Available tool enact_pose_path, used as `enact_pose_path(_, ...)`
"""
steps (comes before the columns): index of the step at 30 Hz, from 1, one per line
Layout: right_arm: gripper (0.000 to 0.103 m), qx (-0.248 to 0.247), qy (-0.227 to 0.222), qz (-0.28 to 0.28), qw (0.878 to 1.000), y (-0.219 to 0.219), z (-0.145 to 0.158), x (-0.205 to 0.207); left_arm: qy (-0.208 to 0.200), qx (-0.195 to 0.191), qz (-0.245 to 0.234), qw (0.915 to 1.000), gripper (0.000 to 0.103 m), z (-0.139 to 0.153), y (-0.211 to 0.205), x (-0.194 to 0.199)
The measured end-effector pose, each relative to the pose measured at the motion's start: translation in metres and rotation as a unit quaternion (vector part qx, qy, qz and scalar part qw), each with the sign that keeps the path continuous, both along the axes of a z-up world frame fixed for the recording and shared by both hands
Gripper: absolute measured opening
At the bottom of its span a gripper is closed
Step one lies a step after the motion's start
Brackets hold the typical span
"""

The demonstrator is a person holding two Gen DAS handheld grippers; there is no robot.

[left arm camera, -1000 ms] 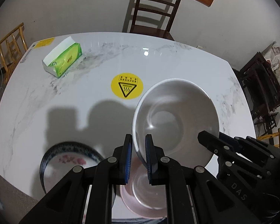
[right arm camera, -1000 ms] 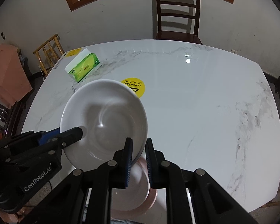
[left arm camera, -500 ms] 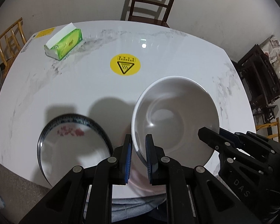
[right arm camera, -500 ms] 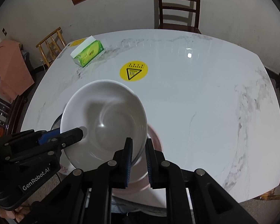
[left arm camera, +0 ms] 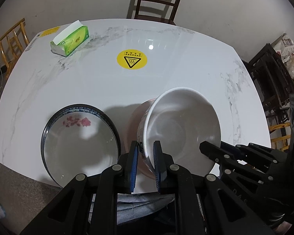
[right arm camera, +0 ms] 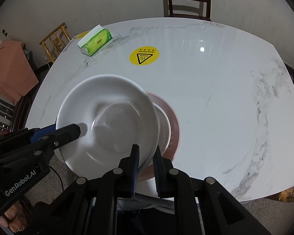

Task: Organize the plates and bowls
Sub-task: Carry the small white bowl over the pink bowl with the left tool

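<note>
A white bowl (left arm camera: 182, 129) (right arm camera: 107, 121) hangs tilted just above a pink plate (left arm camera: 134, 121) (right arm camera: 174, 125) near the table's front edge. My left gripper (left arm camera: 145, 156) (right arm camera: 78, 131) is shut on the bowl's left rim. On the opposite rim my right gripper (right arm camera: 146, 156) (left arm camera: 202, 148) is shut too. The bowl hides most of the pink plate. A blue-rimmed plate (left arm camera: 78, 143) with red flowers lies to the left of the pink plate.
On the white marble table (left arm camera: 186, 68) (right arm camera: 215, 98) there is a green tissue box (left arm camera: 70, 39) (right arm camera: 96, 42) at the far left and a yellow warning sticker (left arm camera: 132, 59) (right arm camera: 144, 55) in the middle. Chairs stand around the table. A person's legs (left arm camera: 143, 201) are at the front edge.
Both grippers have carried the white bowl back toward the table's front edge and slightly down, so it now hangs over the pink plate. The blue-rimmed plate has come fully into view.
</note>
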State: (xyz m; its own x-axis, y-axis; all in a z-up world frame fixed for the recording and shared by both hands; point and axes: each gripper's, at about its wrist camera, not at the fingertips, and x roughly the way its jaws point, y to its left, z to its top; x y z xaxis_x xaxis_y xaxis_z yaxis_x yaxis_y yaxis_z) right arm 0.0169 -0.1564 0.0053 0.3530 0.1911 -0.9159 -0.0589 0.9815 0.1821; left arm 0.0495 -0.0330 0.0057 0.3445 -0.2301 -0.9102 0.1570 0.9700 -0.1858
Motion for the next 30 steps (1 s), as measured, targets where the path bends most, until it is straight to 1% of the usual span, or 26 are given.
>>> enact_pose_path(6,0.014,0.001,0.004,-0.001,1.0,-0.003,-0.005,0.001,0.0,0.005,0.002,1.0,0.012,-0.004,-0.004,-0.002)
enact_pose_path(13,0.014,-0.004,0.004,-0.006,1.0,-0.005,-0.008,0.004,0.013,0.002,0.002,0.9999,0.012,-0.018,-0.006,0.002)
enact_pose_path(16,0.014,-0.003,0.009,-0.009,1.0,-0.007,-0.013,0.007,0.015,0.0,0.001,0.9999,0.012,-0.023,-0.008,0.004)
enact_pose_path(21,0.014,-0.003,0.015,-0.013,1.0,-0.01,-0.021,0.012,0.028,-0.004,0.002,0.9996,0.012,-0.036,-0.008,0.009)
enact_pose_path(30,0.014,-0.007,0.013,-0.016,1.0,-0.011,-0.028,0.017,0.031,-0.004,0.005,0.9995,0.012,-0.048,-0.012,0.013)
